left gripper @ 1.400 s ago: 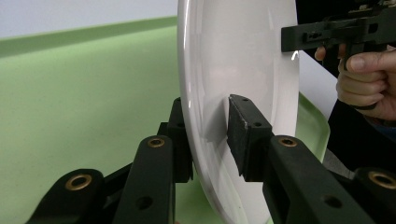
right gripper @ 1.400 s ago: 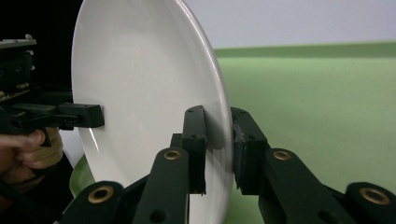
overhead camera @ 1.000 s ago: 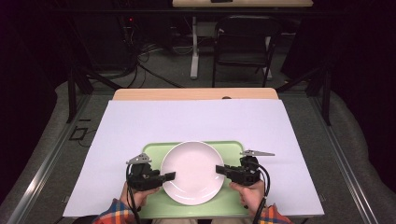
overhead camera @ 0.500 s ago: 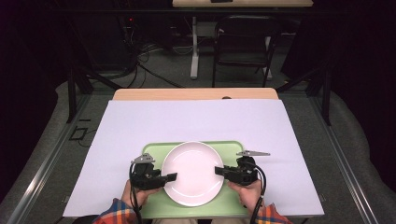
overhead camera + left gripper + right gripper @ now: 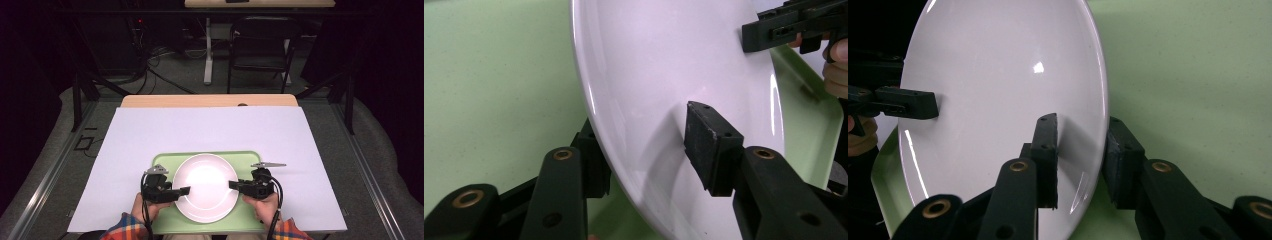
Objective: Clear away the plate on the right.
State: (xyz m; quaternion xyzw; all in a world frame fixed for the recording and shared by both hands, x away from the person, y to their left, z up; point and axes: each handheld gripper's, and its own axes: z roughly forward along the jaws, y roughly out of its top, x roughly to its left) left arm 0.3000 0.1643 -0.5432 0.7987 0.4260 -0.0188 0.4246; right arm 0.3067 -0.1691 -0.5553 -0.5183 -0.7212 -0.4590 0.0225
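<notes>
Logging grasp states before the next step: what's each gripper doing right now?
Left gripper: jaws straddle the white plate rim, gap visible, open.
Right gripper: jaws straddle the opposite rim; contact cannot be told.

white table cover (image 5: pixel 210 130), black chair (image 5: pixel 261 47)

A white-covered table (image 5: pixel 210 127) bears a green tray (image 5: pixel 165 161).
</notes>
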